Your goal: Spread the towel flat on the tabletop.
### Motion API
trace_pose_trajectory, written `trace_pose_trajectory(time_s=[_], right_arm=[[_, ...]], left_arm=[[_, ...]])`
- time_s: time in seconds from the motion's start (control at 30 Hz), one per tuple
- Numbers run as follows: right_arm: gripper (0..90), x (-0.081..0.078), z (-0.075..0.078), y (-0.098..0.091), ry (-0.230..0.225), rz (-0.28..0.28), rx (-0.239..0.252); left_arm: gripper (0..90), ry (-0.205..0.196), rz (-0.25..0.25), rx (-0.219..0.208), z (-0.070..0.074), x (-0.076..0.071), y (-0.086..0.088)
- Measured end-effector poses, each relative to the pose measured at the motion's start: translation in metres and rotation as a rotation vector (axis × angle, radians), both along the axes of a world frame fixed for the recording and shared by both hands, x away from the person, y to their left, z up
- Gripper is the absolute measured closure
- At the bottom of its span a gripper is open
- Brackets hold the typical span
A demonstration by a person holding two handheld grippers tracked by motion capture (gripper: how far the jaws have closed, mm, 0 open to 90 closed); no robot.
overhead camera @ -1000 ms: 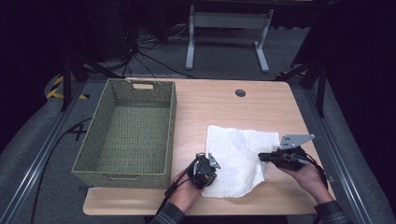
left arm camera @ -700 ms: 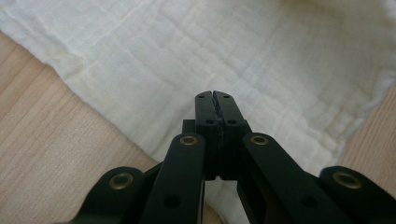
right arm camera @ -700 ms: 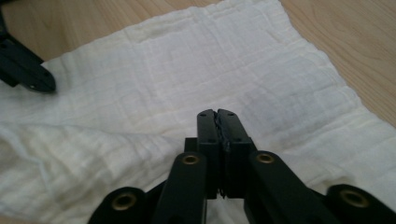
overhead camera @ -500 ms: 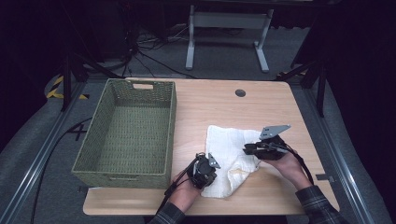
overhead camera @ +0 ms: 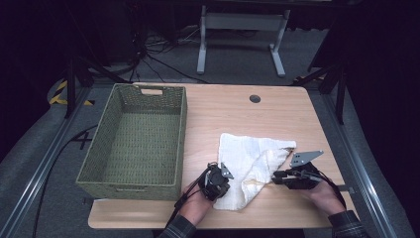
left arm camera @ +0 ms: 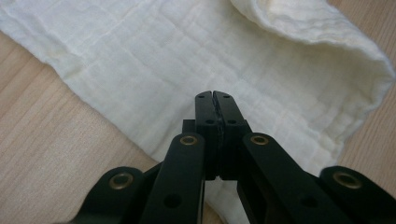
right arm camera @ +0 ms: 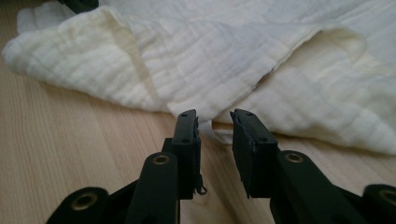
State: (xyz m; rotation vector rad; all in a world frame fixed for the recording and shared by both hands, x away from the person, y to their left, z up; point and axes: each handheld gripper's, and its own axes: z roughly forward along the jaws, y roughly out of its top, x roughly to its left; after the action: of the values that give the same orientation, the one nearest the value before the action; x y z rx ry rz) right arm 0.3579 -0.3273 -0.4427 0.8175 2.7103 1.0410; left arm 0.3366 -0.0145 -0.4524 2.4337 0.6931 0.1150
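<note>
1. Where the table (overhead camera: 237, 106) is seen from the high view, a white cloth (overhead camera: 247, 153) lies at its 5 o'clock corner, partly folded over itself, beside an empty green basket (overhead camera: 133, 144) at 9 o'clock.
2. The left gripper (left arm camera: 213, 95) is clenched, jaws pressed together on top of the cloth; whether fabric is pinched cannot be told.
3. The right gripper (right arm camera: 214, 122) is released, jaws parted just short of the folded corner at 12 o'clock.
4. Risk is judged: the loose fold could fall back open if the cloth were tugged sideways.
</note>
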Motion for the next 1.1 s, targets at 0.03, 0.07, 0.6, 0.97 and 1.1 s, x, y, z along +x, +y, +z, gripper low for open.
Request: trace_pose_trajectory(time_s=[0.03, 0.07, 0.6, 0.97, 1.1], right_arm=[[70.7, 0.000, -0.002, 0.000, 0.000, 0.006, -0.007], [70.5, -0.001, -0.003, 0.001, 0.003, 0.007, -0.011], [90.0, -0.003, -0.003, 0.004, -0.024, 0.033, -0.047], [77.5, -0.008, 0.003, -0.004, -0.046, 0.024, -0.011], [65.1, -0.004, 0.000, 0.006, -0.039, 0.025, -0.010]], left_arm=[[89.7, 0.000, 0.000, 0.000, 0.000, 0.000, 0.000], [89.7, -0.004, 0.002, -0.004, 0.000, 0.000, 0.000], [89.7, 0.002, 0.002, -0.005, 0.000, 0.000, 0.000], [89.7, 0.006, 0.003, -0.004, 0.000, 0.000, 0.000], [89.7, 0.007, 0.000, -0.006, 0.000, 0.001, 0.000]])
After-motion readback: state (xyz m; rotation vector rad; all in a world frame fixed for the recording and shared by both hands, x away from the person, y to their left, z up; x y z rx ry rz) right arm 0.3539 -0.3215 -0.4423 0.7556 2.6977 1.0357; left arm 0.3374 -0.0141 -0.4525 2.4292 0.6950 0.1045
